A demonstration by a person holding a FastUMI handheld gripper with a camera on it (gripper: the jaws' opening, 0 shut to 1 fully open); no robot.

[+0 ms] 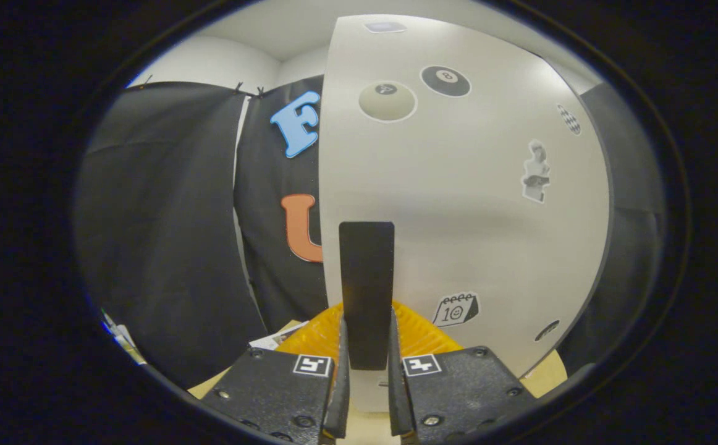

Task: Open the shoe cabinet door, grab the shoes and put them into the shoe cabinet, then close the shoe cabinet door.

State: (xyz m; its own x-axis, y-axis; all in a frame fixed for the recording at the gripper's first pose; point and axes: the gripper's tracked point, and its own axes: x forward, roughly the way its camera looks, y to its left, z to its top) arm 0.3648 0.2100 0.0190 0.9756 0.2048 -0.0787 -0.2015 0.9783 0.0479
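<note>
The white shoe cabinet door [476, 210] stands close in front of me, with several stickers on its face. A black upright handle [366, 278] sits near the door's left edge. My gripper [367, 364] is shut on the lower end of this handle, one finger pressing on each side of it. The door's left edge stands free against the black cloth wall behind it. The inside of the cabinet is hidden by the door.
Black cloth booth walls [161, 235] stand to the left and behind the door. Some papers [275, 338] lie low on the left on a light wooden surface [547, 377] that runs under the door.
</note>
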